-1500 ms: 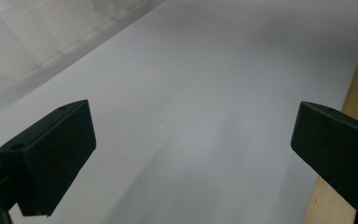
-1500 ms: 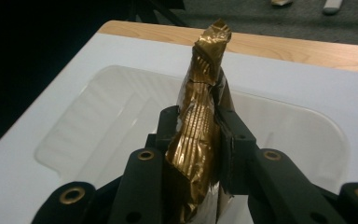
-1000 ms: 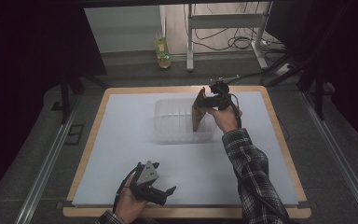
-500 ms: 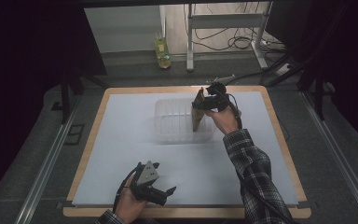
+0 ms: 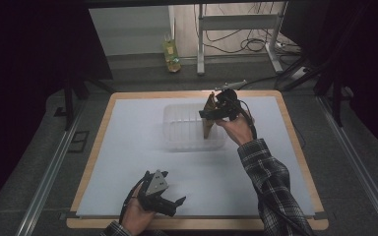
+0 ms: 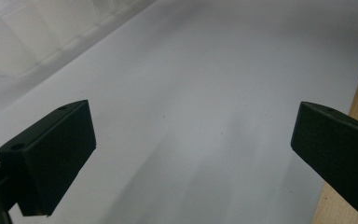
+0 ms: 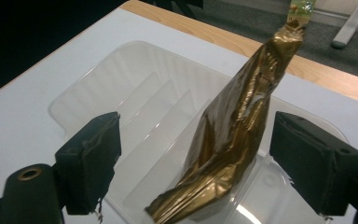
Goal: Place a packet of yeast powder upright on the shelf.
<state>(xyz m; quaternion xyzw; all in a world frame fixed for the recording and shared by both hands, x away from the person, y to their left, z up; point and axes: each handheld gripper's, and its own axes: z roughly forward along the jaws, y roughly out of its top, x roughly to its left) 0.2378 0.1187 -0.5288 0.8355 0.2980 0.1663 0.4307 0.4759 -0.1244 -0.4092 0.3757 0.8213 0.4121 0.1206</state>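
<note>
In the right gripper view, the right gripper (image 7: 196,168) has its jaws standing wide, one black pad at the lower left and the other at the lower right of the frame; they have just been opening, and the gold foil pouch (image 7: 233,135) stands between them, with a gap showing on both sides, so it looks released. The pouch leans in the clear plastic tray (image 7: 135,93), its crumpled bottom at the near end and its pinched top reaching toward the upper right of the frame.

By the look of it the pouch is light, thin and crinkly: soft enough to buckle under a squeeze and slick on its shiny skin. The flattened upper seam, or the narrow waist just under it, seems the best hold. The tray is ribbed, see-through and probably flimsy, apt to slide on the smooth white mat of the table (image 5: 128,147).

In the high view the tray (image 5: 182,132) sits upper middle, the pouch (image 5: 208,118) at its right end by the right gripper (image 5: 211,112). At the lower left the left gripper (image 5: 170,204) hovers low, jaws wide and empty
</note>
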